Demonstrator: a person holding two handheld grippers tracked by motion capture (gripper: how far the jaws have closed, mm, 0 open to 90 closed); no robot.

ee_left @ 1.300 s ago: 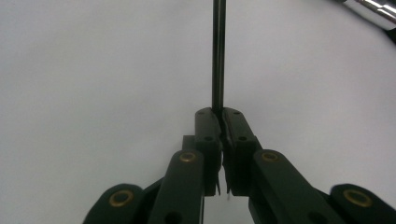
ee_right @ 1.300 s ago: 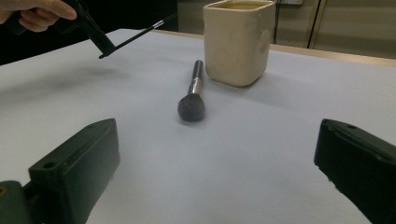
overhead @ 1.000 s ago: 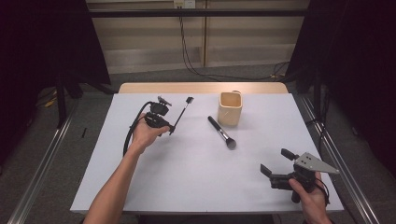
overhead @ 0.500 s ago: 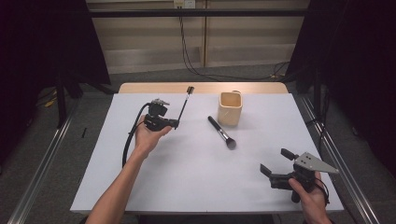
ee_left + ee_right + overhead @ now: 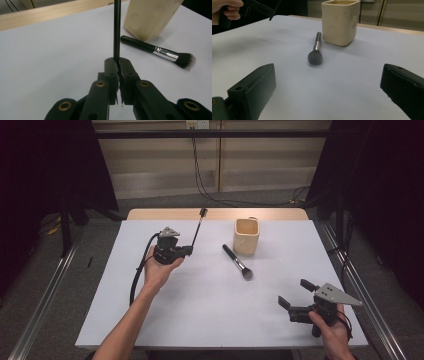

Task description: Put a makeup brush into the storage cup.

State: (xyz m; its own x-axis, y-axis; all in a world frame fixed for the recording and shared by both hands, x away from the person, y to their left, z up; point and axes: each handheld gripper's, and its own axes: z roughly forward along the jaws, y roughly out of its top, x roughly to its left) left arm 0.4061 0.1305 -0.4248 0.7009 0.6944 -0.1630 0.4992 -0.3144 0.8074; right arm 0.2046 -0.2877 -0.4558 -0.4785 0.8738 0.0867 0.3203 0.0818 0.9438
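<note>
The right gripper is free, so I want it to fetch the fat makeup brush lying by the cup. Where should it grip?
Likely the black handle of the brush, mid-length, from above with jaws across it: it lies flat and bare, bristles toward the right gripper, other end near the cup.

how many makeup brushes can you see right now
2. A thin brush is clamped in the left gripper, raised off the table. A powder brush lies beside the cup.

Bright even table light, dark surroundings, soft shadows, near foreground blurred
</note>
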